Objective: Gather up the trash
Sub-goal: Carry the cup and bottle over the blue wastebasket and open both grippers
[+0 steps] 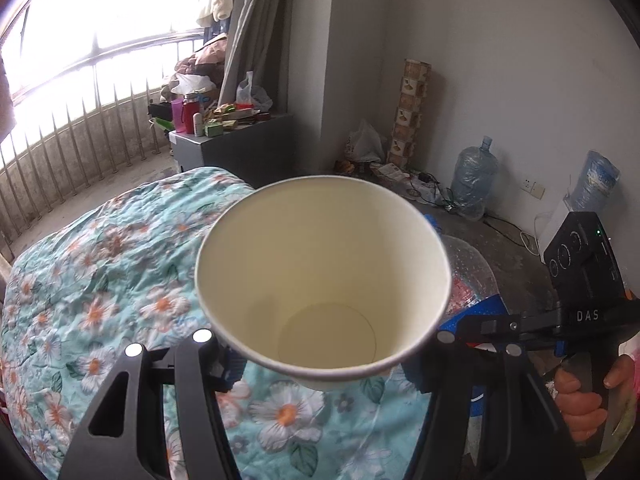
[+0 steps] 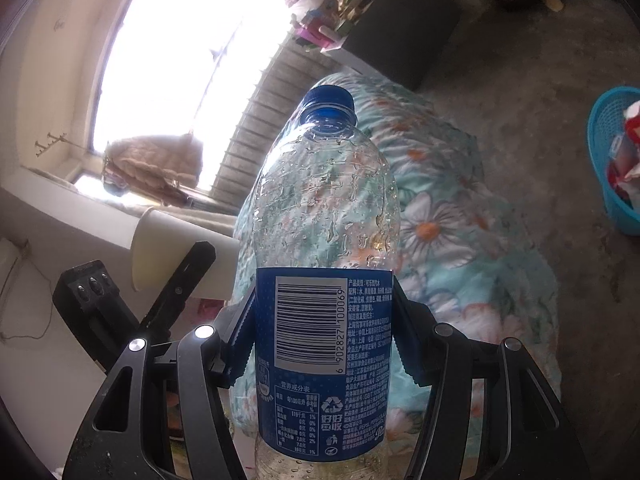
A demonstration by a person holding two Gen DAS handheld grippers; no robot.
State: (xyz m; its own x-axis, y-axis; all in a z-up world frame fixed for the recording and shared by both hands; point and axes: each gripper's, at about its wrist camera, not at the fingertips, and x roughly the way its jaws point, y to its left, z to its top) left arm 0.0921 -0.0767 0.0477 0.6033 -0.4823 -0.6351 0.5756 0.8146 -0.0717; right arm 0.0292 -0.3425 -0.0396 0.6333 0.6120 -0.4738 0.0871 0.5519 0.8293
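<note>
Left gripper [image 1: 320, 360]: its fingers are clamped on a white paper cup [image 1: 324, 276], one on each side of the lower wall.
Paper cup: empty, mouth tipped toward the camera, held in the air above the floral quilt [image 1: 100, 272] of the bed.
Right gripper [image 2: 322, 344]: its fingers are clamped on a clear plastic bottle [image 2: 324, 208], pressing the blue label [image 2: 320, 360] from both sides.
Plastic bottle: upright between the fingers, blue cap [image 2: 329, 98] on top, droplets inside, held over the quilt near the bed's edge.
Hand [image 1: 584, 396]: wrapped round the right gripper's handle, seen in the left wrist view.
Blue basket [image 2: 616, 160]: on the floor, well apart from the bed, with wrappers inside.
</note>
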